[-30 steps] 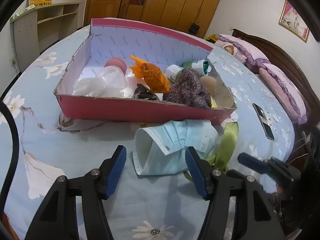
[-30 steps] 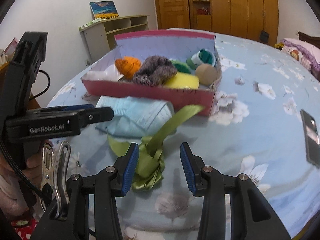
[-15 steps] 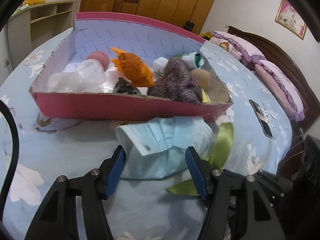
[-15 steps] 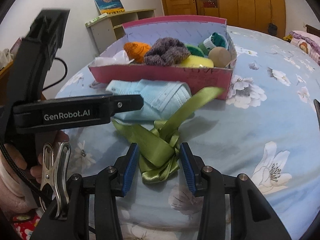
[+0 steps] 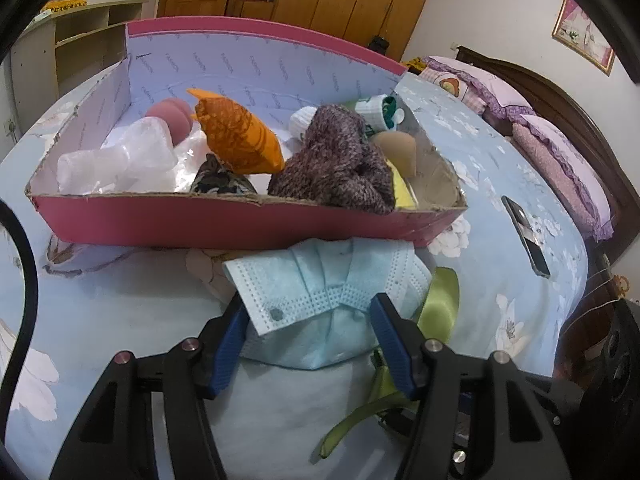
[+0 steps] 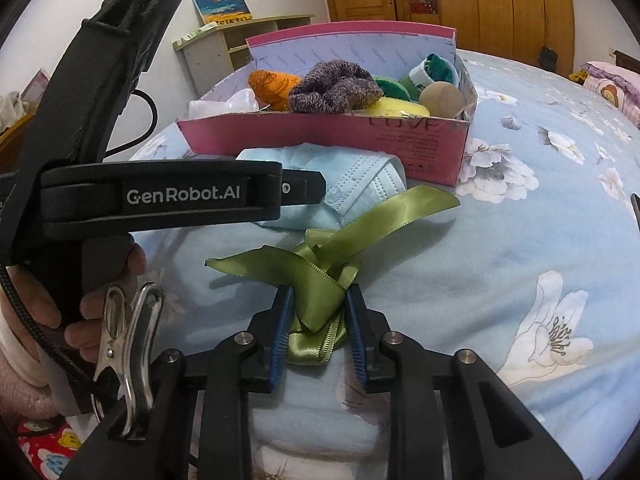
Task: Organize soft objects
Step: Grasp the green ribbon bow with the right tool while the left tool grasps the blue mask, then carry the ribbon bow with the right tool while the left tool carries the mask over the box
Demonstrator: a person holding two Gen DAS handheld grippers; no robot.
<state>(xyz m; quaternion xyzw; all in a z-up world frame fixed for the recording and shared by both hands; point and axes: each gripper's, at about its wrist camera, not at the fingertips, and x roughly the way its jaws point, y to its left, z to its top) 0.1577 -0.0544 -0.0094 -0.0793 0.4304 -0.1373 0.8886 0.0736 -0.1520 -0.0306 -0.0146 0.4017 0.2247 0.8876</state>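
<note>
A light blue face mask (image 5: 320, 292) lies on the flowered blue bedspread just in front of a pink box (image 5: 240, 224). My left gripper (image 5: 310, 320) is open with its blue pads on either side of the mask. A knotted green ribbon (image 6: 320, 276) lies to the right of the mask; it also shows in the left wrist view (image 5: 440, 300). My right gripper (image 6: 316, 312) has closed on the ribbon's knot. The box (image 6: 400, 140) holds an orange knit toy (image 5: 240, 136), a purple-grey knit piece (image 5: 340, 160), clear plastic, a pink ball and other soft things.
A dark phone (image 5: 524, 240) lies on the bedspread to the right of the box. Purple pillows (image 5: 560, 152) and a wooden headboard are at the far right. Wooden wardrobes (image 6: 480, 8) and a shelf unit (image 6: 224, 40) stand behind the bed.
Both grippers have moved forward. The left pads now flank the mask. The right jaws have narrowed from open to shut on the ribbon's knot.
</note>
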